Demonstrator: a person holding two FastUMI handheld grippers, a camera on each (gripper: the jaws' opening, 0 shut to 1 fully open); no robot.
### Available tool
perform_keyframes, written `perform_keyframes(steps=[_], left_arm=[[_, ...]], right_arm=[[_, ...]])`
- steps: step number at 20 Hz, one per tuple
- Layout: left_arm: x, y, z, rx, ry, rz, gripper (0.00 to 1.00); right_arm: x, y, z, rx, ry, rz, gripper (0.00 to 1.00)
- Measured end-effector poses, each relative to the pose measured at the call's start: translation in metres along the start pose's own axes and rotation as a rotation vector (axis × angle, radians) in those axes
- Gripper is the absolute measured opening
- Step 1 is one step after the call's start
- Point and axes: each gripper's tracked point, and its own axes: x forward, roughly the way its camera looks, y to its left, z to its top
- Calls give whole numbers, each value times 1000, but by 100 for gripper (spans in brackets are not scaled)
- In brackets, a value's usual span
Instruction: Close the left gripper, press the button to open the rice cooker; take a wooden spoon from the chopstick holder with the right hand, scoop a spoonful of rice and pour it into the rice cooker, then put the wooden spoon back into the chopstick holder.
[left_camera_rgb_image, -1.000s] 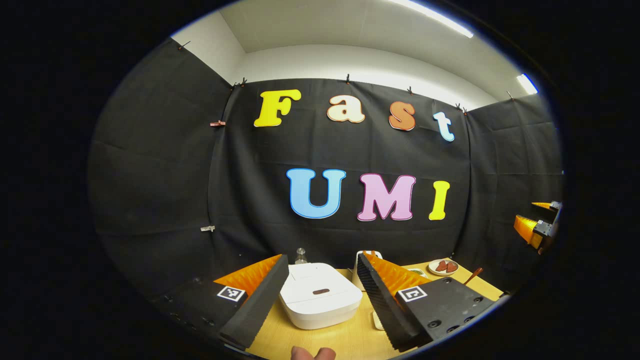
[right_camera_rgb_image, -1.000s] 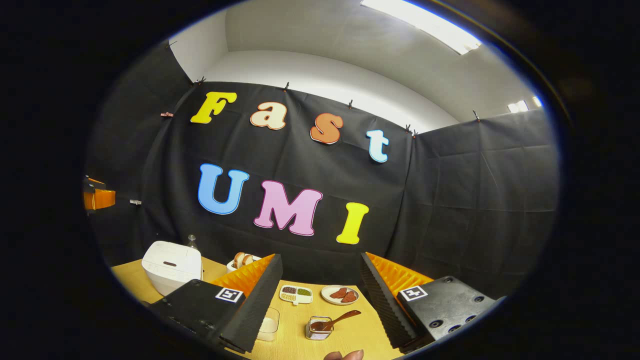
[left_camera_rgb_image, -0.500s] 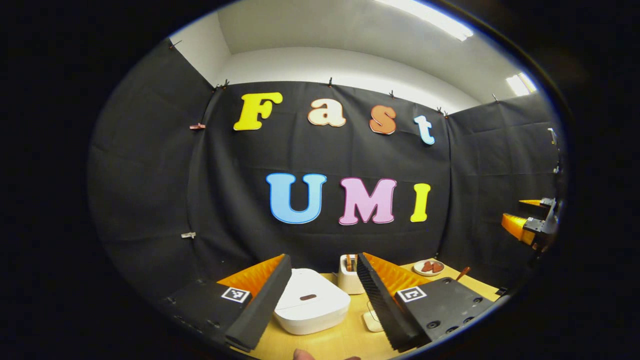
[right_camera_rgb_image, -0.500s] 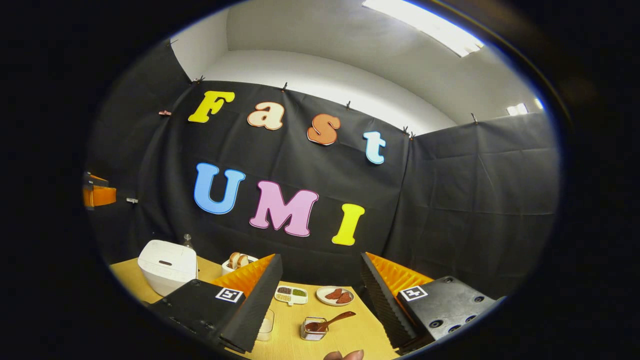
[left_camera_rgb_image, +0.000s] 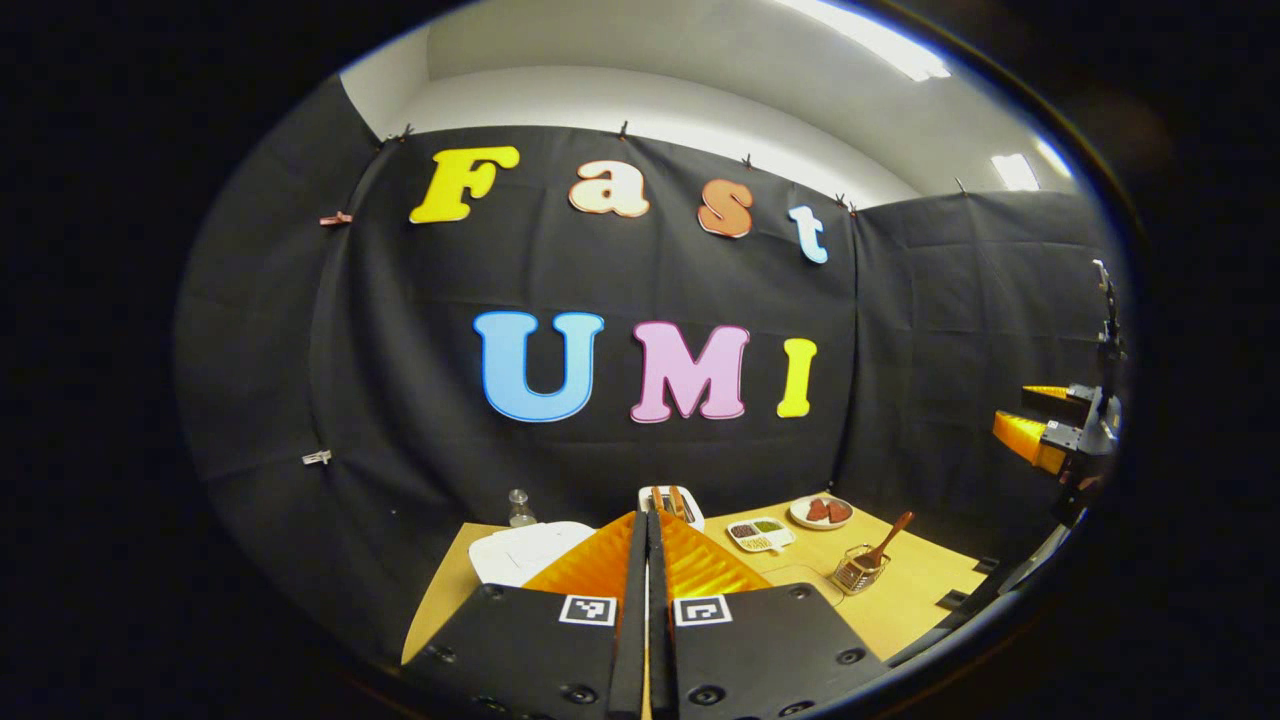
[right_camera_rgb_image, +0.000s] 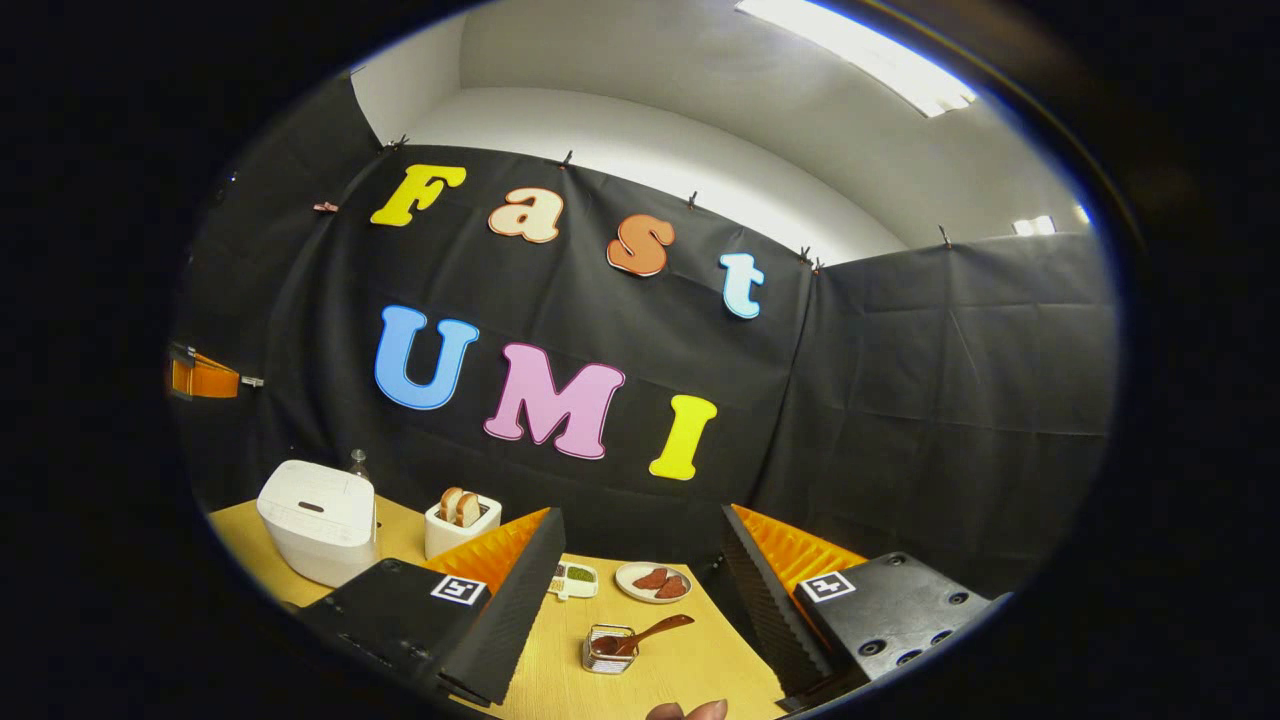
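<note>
Left gripper (left_camera_rgb_image: 645, 600) now closed above rice cooker (left_camera_rgb_image: 530, 550), right gripper (right_camera_rgb_image: 640, 590) open, no readable labels

Black cloth walls (right_camera_rgb_image: 950, 380), white wall above, ceiling strip lights (right_camera_rgb_image: 860, 55), wooden table (left_camera_rgb_image: 930, 590).

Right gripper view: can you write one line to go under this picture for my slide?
Open right gripper hovers above the wooden spoon in its wire holder, rice cooker shut.

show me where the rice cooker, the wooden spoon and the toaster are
rice cooker (right_camera_rgb_image: 318, 520), right gripper view, lid top.
wooden spoon (right_camera_rgb_image: 655, 633), right gripper view, handle.
toaster (right_camera_rgb_image: 455, 532), right gripper view, front wall.
</note>
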Motion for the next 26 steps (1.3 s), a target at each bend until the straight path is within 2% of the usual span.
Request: perform_keyframes(steps=[2,6,9,13,19,26], left_arm=[[23,8,-21,-32,82,-47,7],[83,44,-68,-83,244,-44,7],[117,54,-110,-108,372,-108,7],[150,84,-150,-118,486,-99,7],[166,97,-194,-113,612,-129,7],[164,89,-216,-49,687,-153,7]], right_arm=[[2,0,-6,-3,12,-5,97],[3,-3,-13,-14,30,-26,97],[6,-7,-19,-22,40,-50,97],[8,-7,-27,-30,68,-68,97],[5,-7,-30,-47,79,-97,97],[-5,-12,-36,-52,100,-123,97]])
